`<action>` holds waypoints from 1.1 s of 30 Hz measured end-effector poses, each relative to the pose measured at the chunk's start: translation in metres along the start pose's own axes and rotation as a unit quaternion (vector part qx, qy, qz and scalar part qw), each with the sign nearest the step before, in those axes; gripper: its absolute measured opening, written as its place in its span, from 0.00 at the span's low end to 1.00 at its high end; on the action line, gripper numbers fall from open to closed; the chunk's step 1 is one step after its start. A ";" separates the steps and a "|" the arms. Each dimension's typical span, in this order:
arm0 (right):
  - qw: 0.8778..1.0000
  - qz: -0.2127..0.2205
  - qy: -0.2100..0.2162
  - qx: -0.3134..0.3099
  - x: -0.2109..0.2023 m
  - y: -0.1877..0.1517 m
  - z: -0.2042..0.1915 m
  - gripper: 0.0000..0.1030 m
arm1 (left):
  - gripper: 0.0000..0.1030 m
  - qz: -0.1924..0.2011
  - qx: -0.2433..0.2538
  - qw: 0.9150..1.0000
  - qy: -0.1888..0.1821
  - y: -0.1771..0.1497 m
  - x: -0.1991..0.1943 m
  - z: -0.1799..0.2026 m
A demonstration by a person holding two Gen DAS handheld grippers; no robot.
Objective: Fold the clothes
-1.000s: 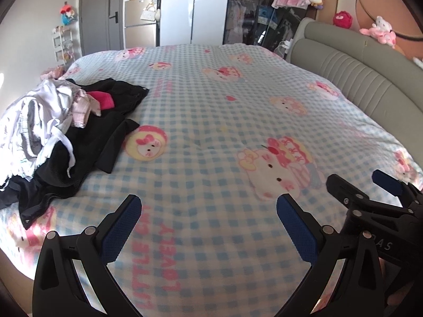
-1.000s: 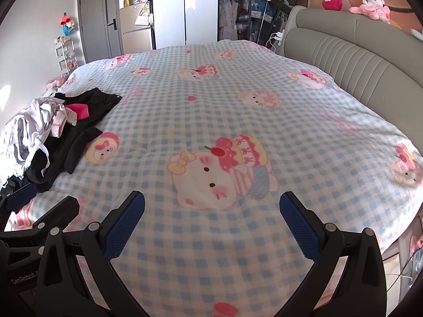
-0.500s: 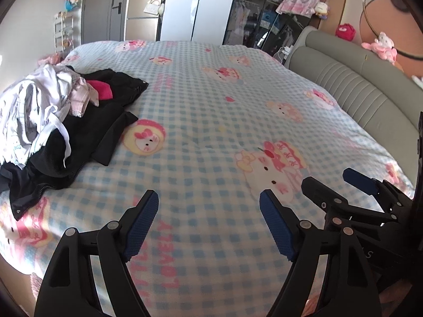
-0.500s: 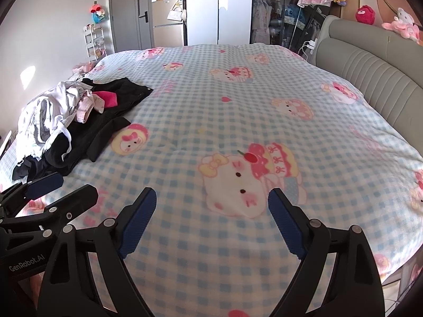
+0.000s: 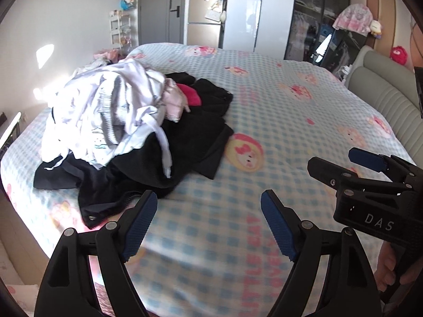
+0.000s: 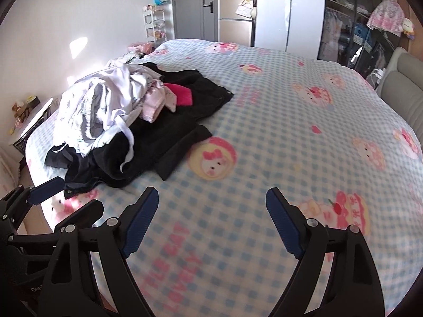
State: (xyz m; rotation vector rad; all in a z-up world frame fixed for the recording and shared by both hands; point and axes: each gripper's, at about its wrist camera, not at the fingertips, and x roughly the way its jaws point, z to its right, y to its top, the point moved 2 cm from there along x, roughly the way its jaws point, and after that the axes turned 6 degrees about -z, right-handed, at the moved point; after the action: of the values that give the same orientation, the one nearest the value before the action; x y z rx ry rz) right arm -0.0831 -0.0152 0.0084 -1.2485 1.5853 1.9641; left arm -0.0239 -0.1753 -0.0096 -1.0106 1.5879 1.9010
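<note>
Lying ahead-left of both jaws: clothes pile (image 5: pixel 132 132) on bed (image 5: pixel 290 121), long axis running from near bed edge away toward far wall. Left gripper (image 5: pixel 208 227) and right gripper (image 6: pixel 211 224) empty, jaws spread wide. Since earlier: both views swung left, pile nearer. Checked bedding ahead-right lies bare.

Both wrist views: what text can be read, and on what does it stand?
"DAS": white letters on the black right gripper, cut off by the frame edge.
"LITTLE CAT LOVELY": pink letters on the blue-checked cartoon-cat bedspread, blurred.
"Gen...": on the black left gripper, cut off.
</note>
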 end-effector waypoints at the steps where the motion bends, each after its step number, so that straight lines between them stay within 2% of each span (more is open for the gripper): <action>1: 1.000 0.000 0.006 -0.008 0.005 0.007 -0.011 0.83 | 0.80 0.001 -0.008 1.000 0.013 0.003 0.002 -0.013; 8: 0.997 -0.009 0.058 -0.048 0.050 0.059 -0.080 0.83 | 0.80 0.001 -0.100 0.992 0.081 0.021 0.021 -0.109; 13: 0.994 -0.013 0.068 -0.083 0.083 0.098 -0.128 0.83 | 0.80 0.001 -0.129 0.988 0.087 0.037 0.046 -0.149; 19: 0.990 -0.038 0.092 -0.097 0.133 0.126 -0.162 0.83 | 0.80 -0.016 -0.131 0.989 0.069 0.054 0.088 -0.162; 26: 0.989 -0.054 0.092 -0.099 0.174 0.137 -0.163 0.82 | 0.80 -0.027 -0.134 0.990 0.040 0.069 0.132 -0.166; 29: 0.987 -0.065 0.105 -0.101 0.184 0.138 -0.167 0.82 | 0.80 -0.030 -0.143 0.988 0.052 0.073 0.142 -0.173; 31: 0.985 -0.063 0.115 -0.115 0.186 0.137 -0.176 0.82 | 0.78 -0.021 -0.159 0.985 0.060 0.072 0.138 -0.182; 33: 0.982 -0.060 0.124 -0.129 0.188 0.138 -0.187 0.82 | 0.65 -0.016 -0.170 0.983 0.068 0.071 0.134 -0.191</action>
State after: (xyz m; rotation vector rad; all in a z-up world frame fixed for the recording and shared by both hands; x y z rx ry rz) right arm -0.2081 -0.2792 -0.0529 -1.7074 1.3502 2.0504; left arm -0.1143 -0.3902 -0.0810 -1.3218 1.3312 2.1702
